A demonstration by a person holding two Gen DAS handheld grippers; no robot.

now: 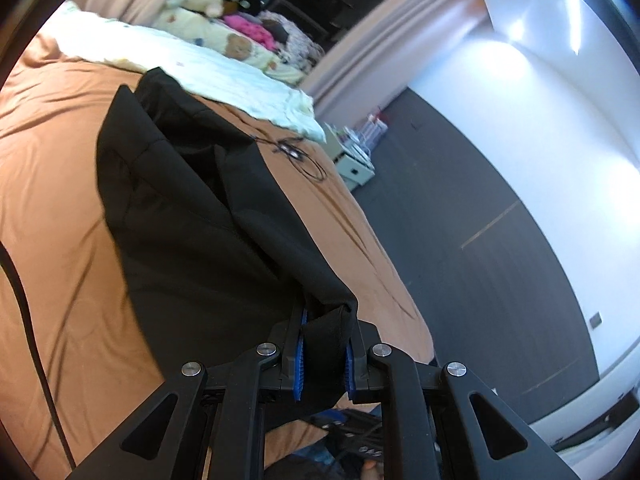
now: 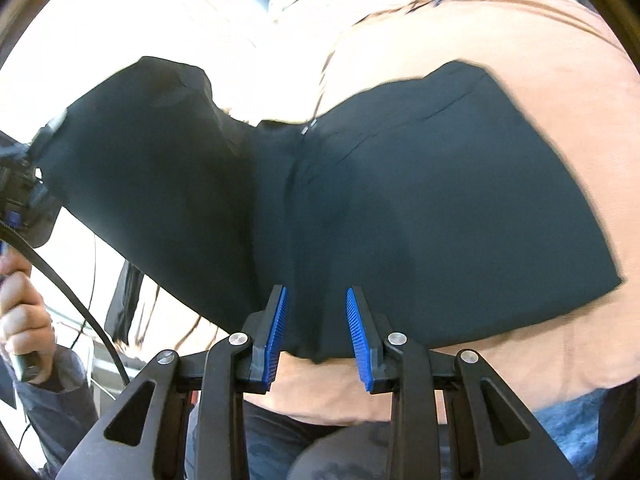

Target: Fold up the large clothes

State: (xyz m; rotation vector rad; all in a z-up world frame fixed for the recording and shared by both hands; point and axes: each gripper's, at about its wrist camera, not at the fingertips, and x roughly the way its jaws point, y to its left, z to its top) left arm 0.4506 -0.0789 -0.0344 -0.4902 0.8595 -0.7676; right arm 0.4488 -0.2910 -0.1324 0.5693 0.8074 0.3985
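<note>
Left gripper (image 1: 325, 344) clamps black garment (image 1: 192, 216) over orange bedspread (image 1: 52, 208).

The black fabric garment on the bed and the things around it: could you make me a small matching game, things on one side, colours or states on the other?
Things:
1. black fabric garment
2. bed cover
3. left gripper
4. right gripper

States:
A. orange-brown, spread under the garment
B. pads pressed on a bunch of cloth
C. partly lifted, partly lying flat
D. pads apart, with cloth between them

Pairs: 1-C, 2-A, 3-B, 4-D
</note>
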